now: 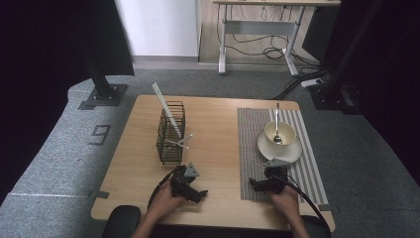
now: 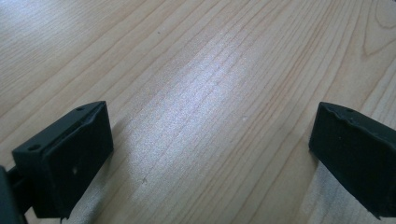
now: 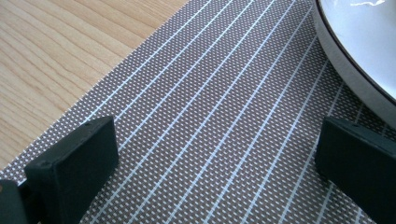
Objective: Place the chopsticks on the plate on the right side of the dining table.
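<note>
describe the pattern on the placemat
Grey-brown weave with thin white lengthwise stripes on the placemat, clearest in the right gripper view.

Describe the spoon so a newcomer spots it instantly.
On the wooden table, look to the striped placemat on the right. A cream bowl sits there on a white saucer; the metal spoon stands inside it, unlike the white utensils in the black wire basket.

Counting what is sitting on the surface (image 1: 218, 124)

Two tools (image 1: 188, 186), one wire basket (image 1: 171, 133), one placemat (image 1: 252, 148), one saucer (image 1: 292, 152), one cup (image 1: 285, 133), one spoon (image 1: 277, 124).
</note>
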A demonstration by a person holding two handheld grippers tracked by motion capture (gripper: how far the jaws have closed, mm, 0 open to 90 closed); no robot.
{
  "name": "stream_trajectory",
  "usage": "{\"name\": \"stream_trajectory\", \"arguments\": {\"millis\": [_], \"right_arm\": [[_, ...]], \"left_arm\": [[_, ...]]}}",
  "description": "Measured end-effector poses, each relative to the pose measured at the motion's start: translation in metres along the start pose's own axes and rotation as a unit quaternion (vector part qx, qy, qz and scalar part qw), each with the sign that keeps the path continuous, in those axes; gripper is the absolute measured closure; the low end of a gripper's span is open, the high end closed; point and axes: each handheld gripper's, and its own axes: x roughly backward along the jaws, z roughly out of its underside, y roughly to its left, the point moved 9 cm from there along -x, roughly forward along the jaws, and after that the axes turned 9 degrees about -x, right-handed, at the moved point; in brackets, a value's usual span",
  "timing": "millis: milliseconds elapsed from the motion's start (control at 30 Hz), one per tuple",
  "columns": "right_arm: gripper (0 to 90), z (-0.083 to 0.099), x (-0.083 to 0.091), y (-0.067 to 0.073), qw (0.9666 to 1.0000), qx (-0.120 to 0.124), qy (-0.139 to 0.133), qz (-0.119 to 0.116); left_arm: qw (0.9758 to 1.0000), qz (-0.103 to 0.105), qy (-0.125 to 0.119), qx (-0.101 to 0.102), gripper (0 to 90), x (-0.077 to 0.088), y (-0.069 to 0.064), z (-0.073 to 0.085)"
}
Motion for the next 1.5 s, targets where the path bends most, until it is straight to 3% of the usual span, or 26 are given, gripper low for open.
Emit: {"name": "stream_trajectory", "arguments": {"millis": [733,1033,1500], "right_arm": [[0.0,0.000,0.000,0.000,1.0000,0.001,0.003,-0.002],[2.3,-0.008,0.011,0.006,0.9997,0.012,-0.002,-0.021],[4.0,-0.035,0.030,0.034,0.9960,0.037,-0.018,-0.079]], "left_arm": [[1.0000,-0.002,0.000,0.002,0.0,0.000,0.000,0.000],[1.0000,-0.002,0.000,0.002,0.0,0.000,0.000,0.000],[1.0000,-0.002,0.001,0.002,0.0,0.000,0.000,0.000]]}}
